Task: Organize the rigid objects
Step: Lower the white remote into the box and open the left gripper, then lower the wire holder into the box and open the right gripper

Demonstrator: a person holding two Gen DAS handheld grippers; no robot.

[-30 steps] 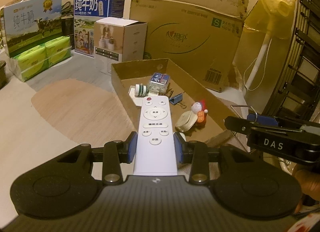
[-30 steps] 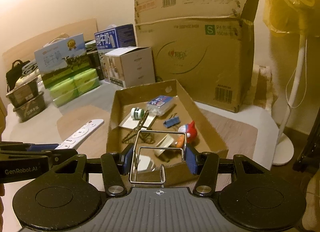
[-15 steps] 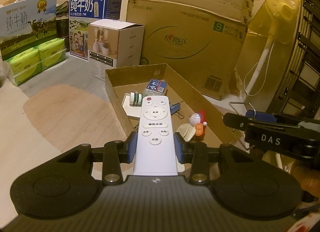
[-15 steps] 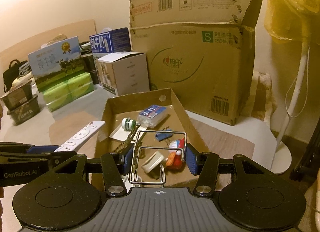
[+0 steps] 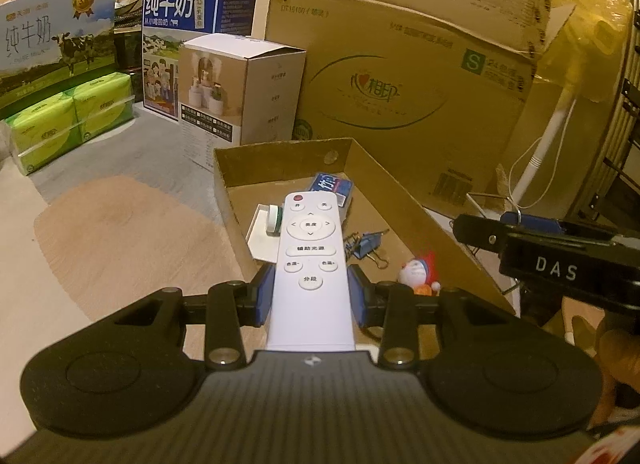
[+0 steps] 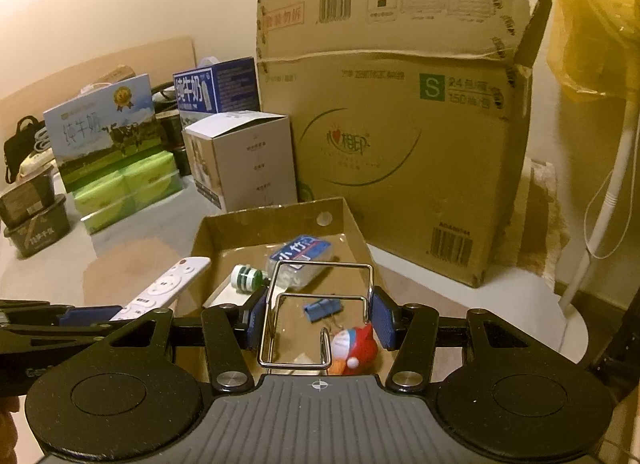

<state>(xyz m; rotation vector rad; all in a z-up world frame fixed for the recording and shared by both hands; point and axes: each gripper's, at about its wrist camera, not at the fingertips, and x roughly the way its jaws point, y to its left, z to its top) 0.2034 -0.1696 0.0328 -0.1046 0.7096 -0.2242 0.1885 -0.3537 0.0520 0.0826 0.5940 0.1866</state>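
Counting: one white remote, one wire rack, one shallow cardboard tray on the desk. In the tray: one blue binder clip, one red-and-white figurine, one green-capped bottle, one clear packet. Your left gripper has its fingers narrowed onto the remote's sides, which juts forward over the tray. Your right gripper fingers clamp the rack's sides; figurine and clip lie just ahead, beneath it.
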